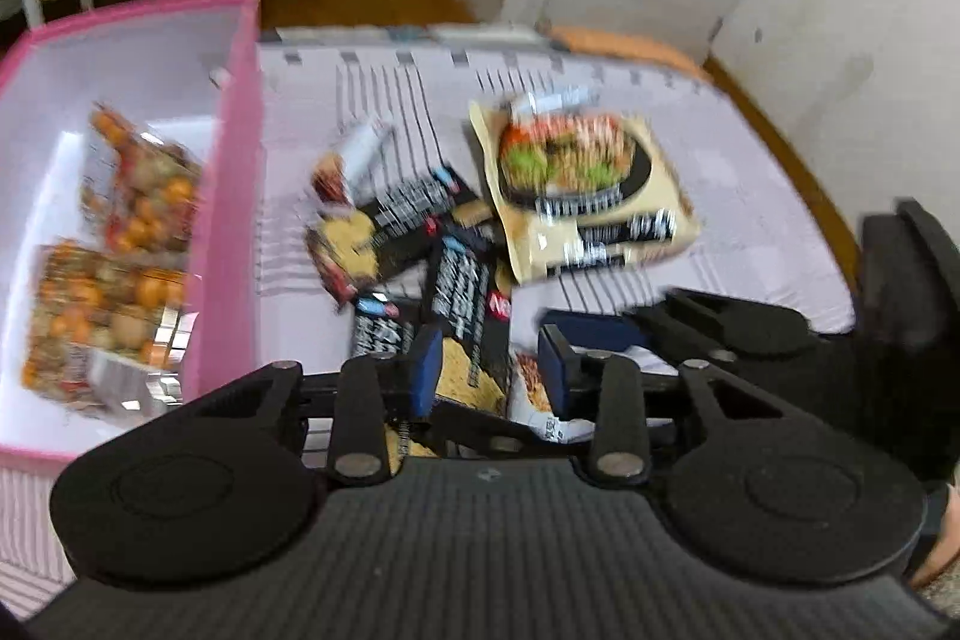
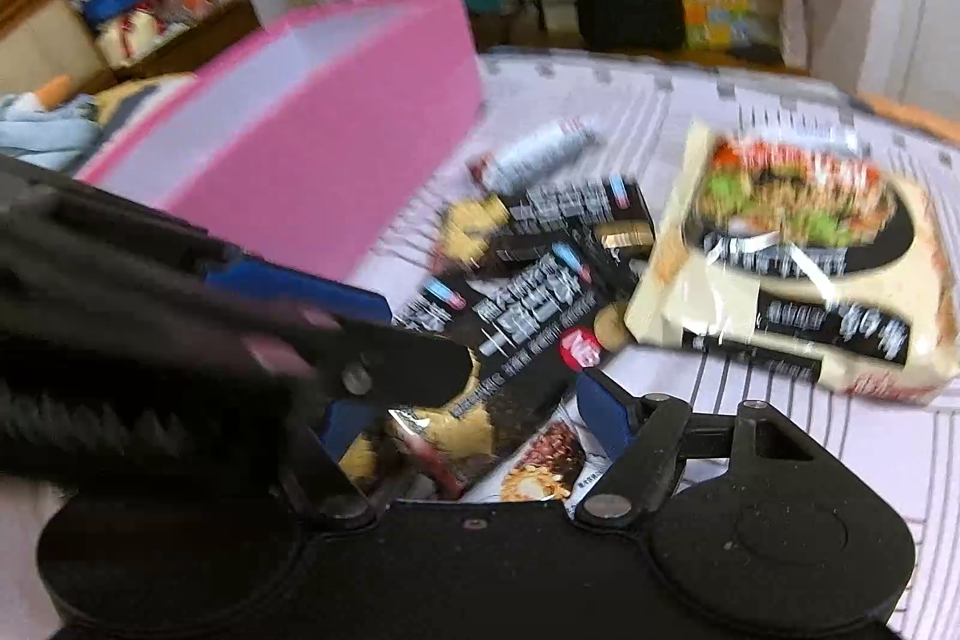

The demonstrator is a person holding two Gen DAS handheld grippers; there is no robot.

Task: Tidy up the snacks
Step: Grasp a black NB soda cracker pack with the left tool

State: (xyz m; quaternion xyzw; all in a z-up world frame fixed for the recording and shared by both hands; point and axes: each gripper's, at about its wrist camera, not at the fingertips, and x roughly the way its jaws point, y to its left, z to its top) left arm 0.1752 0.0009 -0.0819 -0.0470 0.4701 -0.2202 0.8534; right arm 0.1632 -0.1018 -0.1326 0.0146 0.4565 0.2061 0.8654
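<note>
— Where are the snacks?
— Black packets fanned ahead of my left gripper, long axes pointing away; jaws narrowed, empty. Pink bin left.
— Right gripper?
— Wide apart, empty; beige noodle pack ahead-right, bare surface alongside.

The pink bin stood on the left of the bench, its tall wall closing off that side just beside the pile of black snack packets. Inside the bin, orange-printed packs covered the near floor, while the far end lay bare. A large beige noodle pack overlapped the pile on the right. Past it, striped cloth ran open to the bench's right edge and far edge. In the right wrist view, the left tongs crossed low over the pile from the left, blocking the approach there; bare cloth lay in front of the beige pack.
</note>
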